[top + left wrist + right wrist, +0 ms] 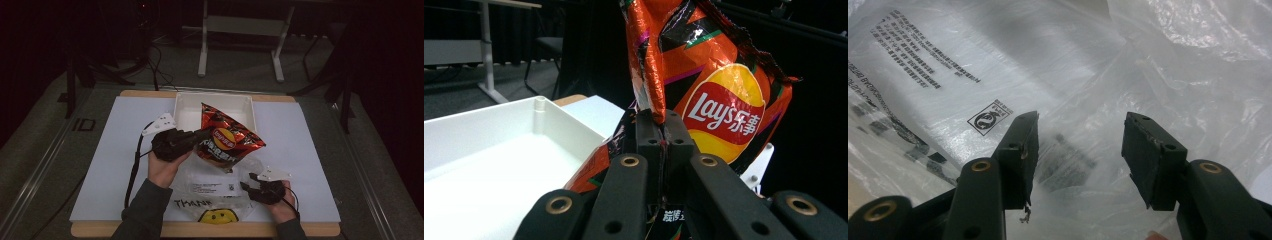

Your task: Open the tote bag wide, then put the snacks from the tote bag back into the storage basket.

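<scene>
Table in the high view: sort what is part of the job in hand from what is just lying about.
In the job:
chip bag, pinched by the left gripper
clear plastic bag, with the open right gripper at it

Lying about:
white tray
white mat

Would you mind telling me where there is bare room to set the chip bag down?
The white bin behind the chip bag has bare floor at its left. The white board is bare left of the left gripper and at its far right corner. The near middle is crowded: the clear plastic bag and the right gripper.
</scene>
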`<action>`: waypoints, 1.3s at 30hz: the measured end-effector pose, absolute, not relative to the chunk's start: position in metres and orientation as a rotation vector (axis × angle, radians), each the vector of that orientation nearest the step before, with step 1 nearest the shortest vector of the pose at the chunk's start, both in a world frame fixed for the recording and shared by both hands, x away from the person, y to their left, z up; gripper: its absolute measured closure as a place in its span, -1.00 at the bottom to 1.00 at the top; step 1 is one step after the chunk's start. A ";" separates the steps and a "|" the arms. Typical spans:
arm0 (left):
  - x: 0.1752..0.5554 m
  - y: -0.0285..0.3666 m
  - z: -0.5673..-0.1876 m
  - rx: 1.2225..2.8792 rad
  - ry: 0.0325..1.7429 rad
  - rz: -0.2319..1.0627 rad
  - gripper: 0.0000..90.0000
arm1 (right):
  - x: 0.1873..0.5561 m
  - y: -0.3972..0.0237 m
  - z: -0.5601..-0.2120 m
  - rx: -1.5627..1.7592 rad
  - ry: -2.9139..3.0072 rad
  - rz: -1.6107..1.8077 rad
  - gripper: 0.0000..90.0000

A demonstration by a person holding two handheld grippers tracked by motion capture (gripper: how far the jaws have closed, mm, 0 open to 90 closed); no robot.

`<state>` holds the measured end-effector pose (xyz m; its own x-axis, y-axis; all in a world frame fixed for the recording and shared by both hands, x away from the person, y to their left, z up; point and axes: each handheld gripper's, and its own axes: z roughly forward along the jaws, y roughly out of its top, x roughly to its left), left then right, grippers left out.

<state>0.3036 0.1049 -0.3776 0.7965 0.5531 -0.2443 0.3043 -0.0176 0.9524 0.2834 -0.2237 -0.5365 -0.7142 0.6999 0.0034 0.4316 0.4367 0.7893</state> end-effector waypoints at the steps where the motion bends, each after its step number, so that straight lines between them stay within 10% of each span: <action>1: 0.304 0.105 -0.378 1.614 0.701 0.226 0.98 | 0.283 -0.224 -0.537 0.969 2.370 1.160 0.08; 39: 0.358 0.099 -0.356 1.547 0.787 0.319 0.98 | 0.283 -0.223 -0.538 0.973 2.364 1.144 0.06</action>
